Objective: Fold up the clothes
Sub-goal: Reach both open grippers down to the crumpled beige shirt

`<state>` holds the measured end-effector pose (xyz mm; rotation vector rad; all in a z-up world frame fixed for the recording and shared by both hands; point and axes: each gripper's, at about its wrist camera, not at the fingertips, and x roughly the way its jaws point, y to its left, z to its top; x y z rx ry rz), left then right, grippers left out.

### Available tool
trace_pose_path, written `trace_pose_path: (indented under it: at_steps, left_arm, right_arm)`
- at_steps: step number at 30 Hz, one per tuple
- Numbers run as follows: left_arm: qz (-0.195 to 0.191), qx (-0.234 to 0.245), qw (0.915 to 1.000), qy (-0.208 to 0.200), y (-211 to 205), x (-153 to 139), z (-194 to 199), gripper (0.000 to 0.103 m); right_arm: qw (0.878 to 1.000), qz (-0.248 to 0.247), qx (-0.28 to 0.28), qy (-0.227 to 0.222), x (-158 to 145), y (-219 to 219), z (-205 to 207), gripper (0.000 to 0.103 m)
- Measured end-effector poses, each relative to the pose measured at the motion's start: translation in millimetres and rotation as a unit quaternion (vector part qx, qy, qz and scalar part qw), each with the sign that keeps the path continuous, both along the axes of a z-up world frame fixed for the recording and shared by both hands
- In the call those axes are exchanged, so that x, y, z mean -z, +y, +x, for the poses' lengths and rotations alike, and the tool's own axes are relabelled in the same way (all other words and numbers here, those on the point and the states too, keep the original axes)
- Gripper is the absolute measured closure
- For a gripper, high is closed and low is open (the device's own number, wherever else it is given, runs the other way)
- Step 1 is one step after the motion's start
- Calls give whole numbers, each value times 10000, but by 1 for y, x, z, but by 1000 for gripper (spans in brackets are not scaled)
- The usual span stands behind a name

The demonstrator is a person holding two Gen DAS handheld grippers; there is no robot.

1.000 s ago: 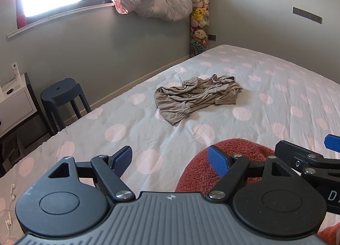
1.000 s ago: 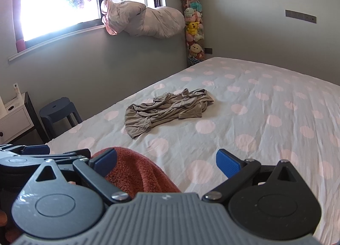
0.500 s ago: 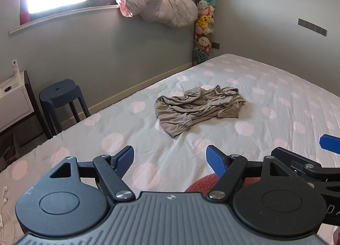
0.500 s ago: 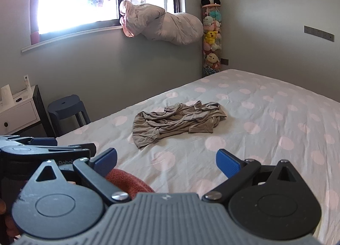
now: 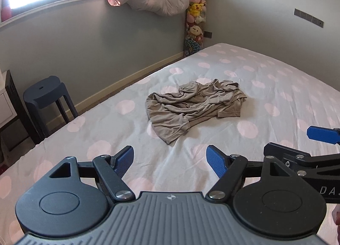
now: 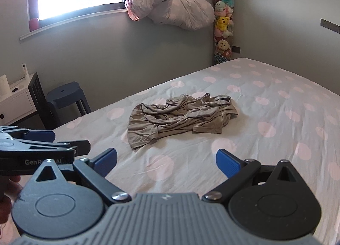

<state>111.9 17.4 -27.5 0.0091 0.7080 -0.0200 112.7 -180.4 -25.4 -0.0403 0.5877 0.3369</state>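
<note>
Two gaping grippers, crumpled shirt [image 5: 195, 104] ahead

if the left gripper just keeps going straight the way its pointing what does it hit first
Probably the bed sheet, just short of the crumpled beige garment. The left gripper is open, held above the bed and aimed toward that garment's near edge. Depth is hard to judge, so it might reach the cloth itself.

Grey bed [image 5: 276, 87] with pink dots, crumpled beige garment [image 5: 191, 104] lying mid-sheet
</note>
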Motion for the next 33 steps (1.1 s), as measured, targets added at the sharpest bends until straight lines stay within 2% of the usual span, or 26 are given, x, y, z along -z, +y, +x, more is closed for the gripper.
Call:
trace_pose_path:
  at_steps: [4,8,12,15,19,25,27,29,31,32,33]
  left_arm:
    - [-65,100,9998,164,10,12,31,28]
    - [-432,200,9979,439,24,30,72,28]
    - [-346,171,9978,531,29,53,113,28]
    - [-306,53,9969,719,33,76,145,28]
    - [-131,-191,9960,864,34,102,186,28]
    - [-197,-513,9930,1044,37,130,235,29]
    - [-198,-590,9919,1107,36,138,245,33]
    - [-321,-626,9908,1157,35,145,252,45]
    - [-441,-679,9903,1127,32,150,256,52]
    - [-410,-621,9913,1089,28,149,257,66]
    - [-344,-504,9924,1065,22,148,257,74]
  right_arm:
    - [9996,-62,-167,234,17,0,34,3]
    - [9985,-150,-384,364,36,1,71,4]
    - [9974,-364,-477,391,57,3,114,8]
    - [9971,-480,-374,446,74,-2,151,19]
    - [9970,-477,-154,587,98,-15,204,20]
    - [9960,-259,332,782,122,-36,271,21]
    - [9954,-171,387,856,129,-38,286,28]
    - [9946,-97,404,947,136,-37,300,46]
    - [9933,31,384,1089,143,-34,311,52]
    - [9931,69,395,1099,145,-32,313,55]
    - [9932,106,396,1094,143,-32,312,60]
